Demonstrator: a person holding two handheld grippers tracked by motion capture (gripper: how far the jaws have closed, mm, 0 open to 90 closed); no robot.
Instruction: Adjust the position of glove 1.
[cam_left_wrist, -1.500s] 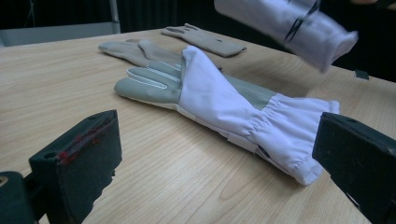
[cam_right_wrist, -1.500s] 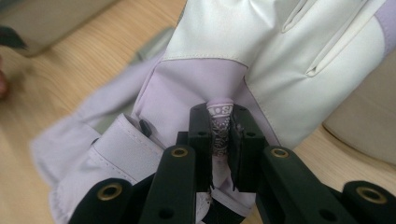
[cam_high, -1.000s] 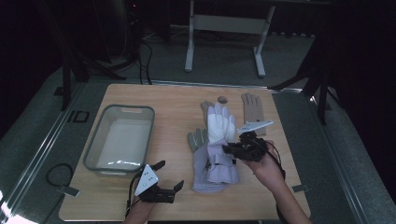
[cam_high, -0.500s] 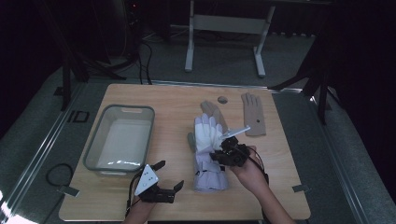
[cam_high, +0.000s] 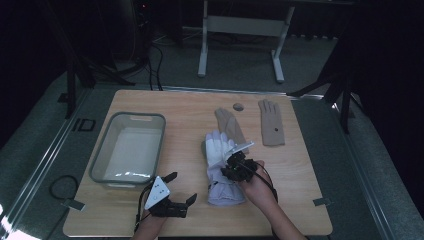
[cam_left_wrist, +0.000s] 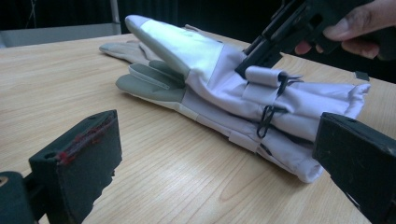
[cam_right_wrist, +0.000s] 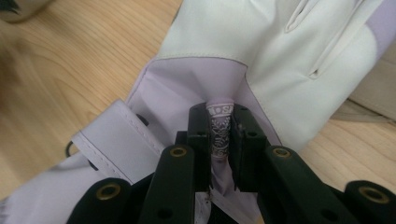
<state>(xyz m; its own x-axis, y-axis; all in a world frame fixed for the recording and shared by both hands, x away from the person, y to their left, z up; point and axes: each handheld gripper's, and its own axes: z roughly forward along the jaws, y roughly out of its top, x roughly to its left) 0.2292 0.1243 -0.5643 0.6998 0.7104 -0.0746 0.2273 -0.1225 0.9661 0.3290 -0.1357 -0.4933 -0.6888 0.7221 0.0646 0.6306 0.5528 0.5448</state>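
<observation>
Since the earlier frames, the right gripper (cam_high: 234, 165) had travelled leftward across the lower centre of the high view and had drawn the white and lilac glove (cam_high: 222, 167) with it, uncovering more of the tan glove (cam_high: 229, 125) above it. A second tan glove (cam_high: 271, 122) lay apart at upper right and showed no displacement. In the right gripper view the jaws stood nearly closed, pinching a raised fold of the glove's lilac cuff fabric. The left gripper (cam_high: 181, 190) rested at the lower left of centre, jaws wide apart and holding nothing, with the glove ahead of it in the left gripper view. The clear bin (cam_high: 102, 155) stood at left, well apart. Judgement: the glove was secured and in transit, probably toward the bin.
</observation>
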